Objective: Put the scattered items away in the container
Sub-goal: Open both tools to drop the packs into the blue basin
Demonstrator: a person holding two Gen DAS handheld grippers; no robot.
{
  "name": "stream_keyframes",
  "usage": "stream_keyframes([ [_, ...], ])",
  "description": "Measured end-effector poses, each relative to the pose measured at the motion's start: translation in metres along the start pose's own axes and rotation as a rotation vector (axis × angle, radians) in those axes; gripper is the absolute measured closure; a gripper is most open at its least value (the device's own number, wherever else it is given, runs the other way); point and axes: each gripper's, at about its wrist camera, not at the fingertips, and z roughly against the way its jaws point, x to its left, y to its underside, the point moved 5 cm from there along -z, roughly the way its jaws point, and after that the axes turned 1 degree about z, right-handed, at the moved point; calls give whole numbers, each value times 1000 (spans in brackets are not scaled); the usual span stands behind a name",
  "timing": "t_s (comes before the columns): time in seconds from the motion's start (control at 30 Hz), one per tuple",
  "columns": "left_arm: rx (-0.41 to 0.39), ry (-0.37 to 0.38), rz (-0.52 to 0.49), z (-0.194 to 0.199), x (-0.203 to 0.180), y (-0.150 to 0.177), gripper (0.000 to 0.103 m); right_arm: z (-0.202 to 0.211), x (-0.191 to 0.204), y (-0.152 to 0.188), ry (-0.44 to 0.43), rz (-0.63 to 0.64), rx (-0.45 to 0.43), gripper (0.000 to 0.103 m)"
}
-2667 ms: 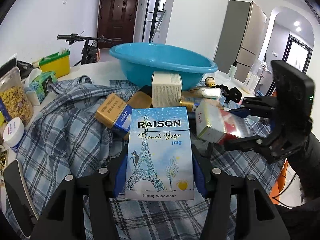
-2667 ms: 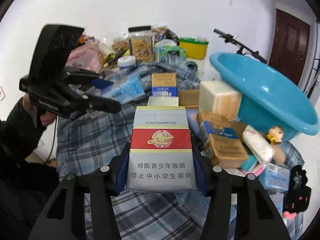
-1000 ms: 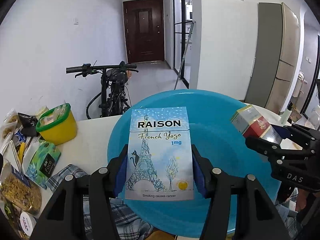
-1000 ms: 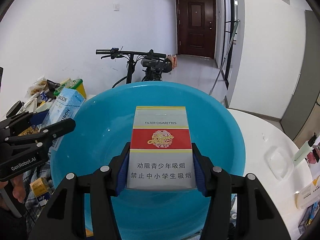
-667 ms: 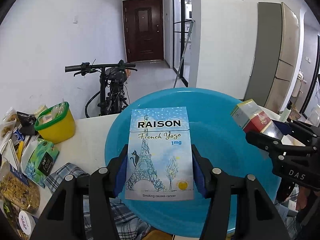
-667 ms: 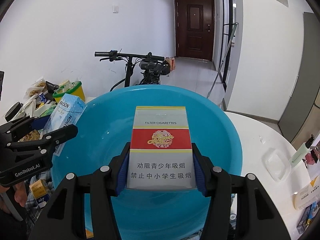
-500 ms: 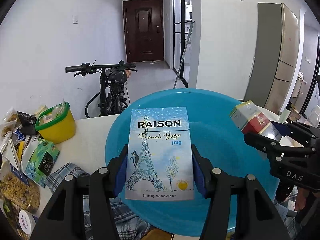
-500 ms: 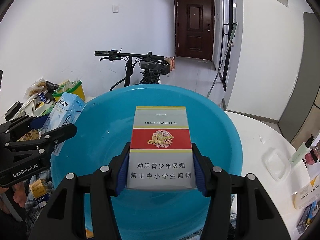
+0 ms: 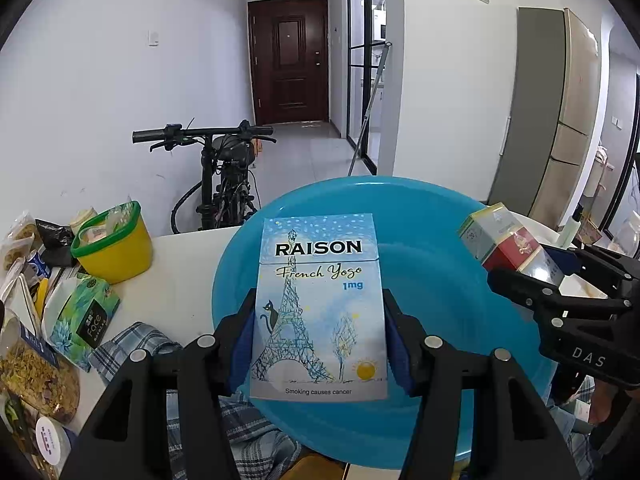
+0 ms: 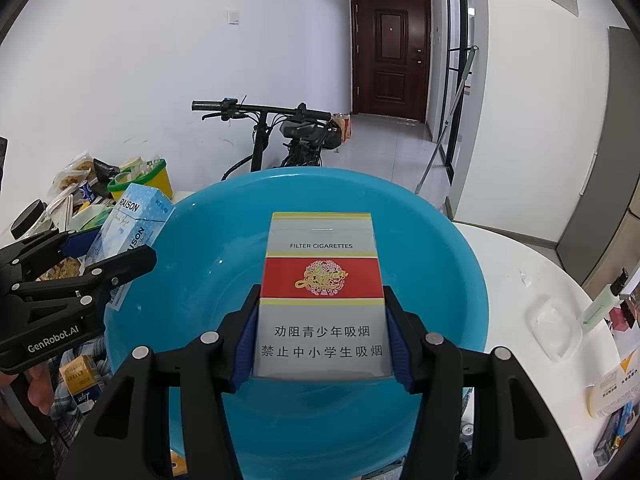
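My left gripper is shut on a light blue RAISON cigarette pack and holds it over the blue plastic basin. My right gripper is shut on a silver and red cigarette pack and holds it over the same basin, whose inside looks bare. Each gripper shows in the other's view: the right one with its red pack at the basin's right rim, the left one with its blue pack at the left rim.
A yellow tub with a green rim, a green tissue pack and snack bags lie on the white table at left. A plaid cloth and a gold pack lie below the basin. A bicycle stands behind.
Both grippers rose from the plaid cloth, each with its pack, and now hang over the basin. Over the last second they have barely moved.
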Motion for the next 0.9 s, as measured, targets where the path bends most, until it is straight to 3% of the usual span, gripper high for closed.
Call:
stream_keyframes([
  [0.23, 1, 0, -3, 0, -4, 2, 44, 3, 0, 1, 7, 5, -16, 49],
  [0.27, 1, 0, -3, 0, -4, 2, 44, 5, 0, 1, 14, 9, -31, 40],
  [0.3, 1, 0, -2, 0, -4, 2, 44, 7, 1, 1, 25, 15, -43, 6],
  [0.33, 1, 0, -3, 0, -4, 2, 44, 9, 1, 2, 41, 20, -50, 2],
  [0.5, 2, 0, -3, 0, -3, 2, 44, 14, 4, 3, 90, 52, -75, 0],
  [0.9, -2, 2, -6, 0, -5, 3, 44, 22, -2, 5, 70, 24, -86, 0],
])
